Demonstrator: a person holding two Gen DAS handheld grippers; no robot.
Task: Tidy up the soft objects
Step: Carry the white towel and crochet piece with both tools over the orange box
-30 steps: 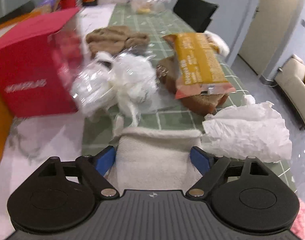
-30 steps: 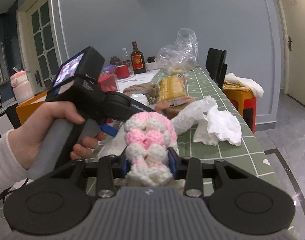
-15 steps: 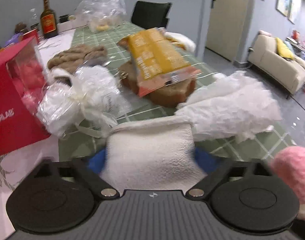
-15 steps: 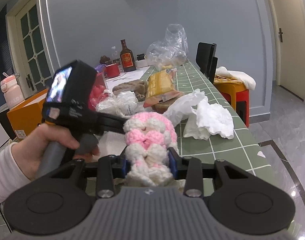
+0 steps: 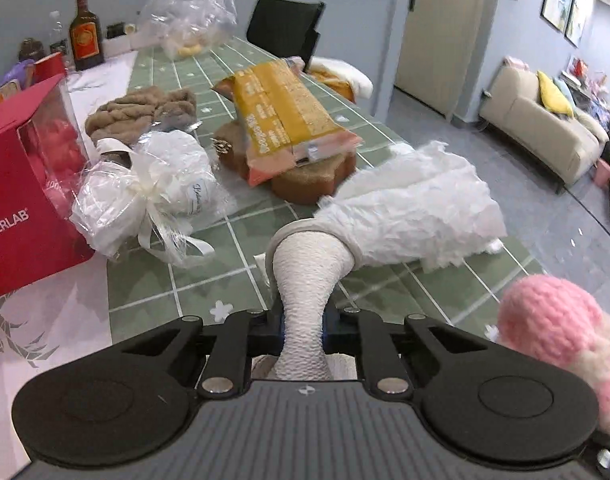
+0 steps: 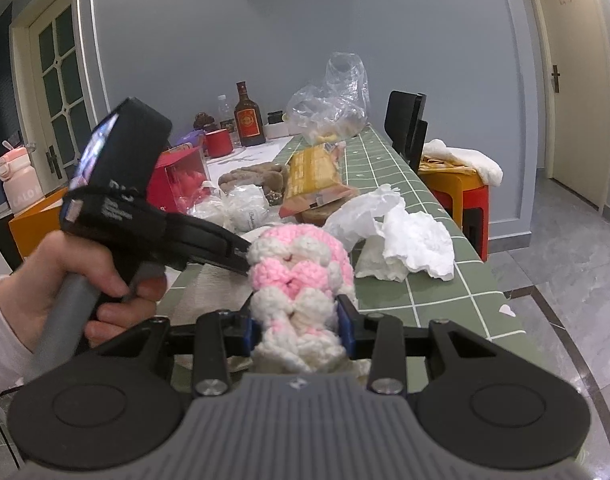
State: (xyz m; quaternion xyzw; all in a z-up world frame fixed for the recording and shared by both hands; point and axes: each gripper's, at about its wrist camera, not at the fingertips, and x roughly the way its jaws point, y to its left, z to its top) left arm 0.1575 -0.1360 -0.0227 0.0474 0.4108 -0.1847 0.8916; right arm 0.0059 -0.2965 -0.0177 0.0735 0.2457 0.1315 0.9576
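At lower centre of both views, the left gripper (image 5: 303, 326) pinches a white ribbed cloth (image 5: 307, 280) and the right gripper (image 6: 297, 326) clamps a pink-and-white crocheted toy (image 6: 299, 276); both lifted, next needing a resting spot.

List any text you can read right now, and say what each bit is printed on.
"NDERLAB": white letters on the red box, cut off at the frame's left edge.
"CALO": on the pink bottle, the rest hidden.
Yellow snack bag: print too blurred to read.
Liquor bottle label: too small.
White wrapped bundle: script illegible.
Hand-held gripper body lettering: blurred.
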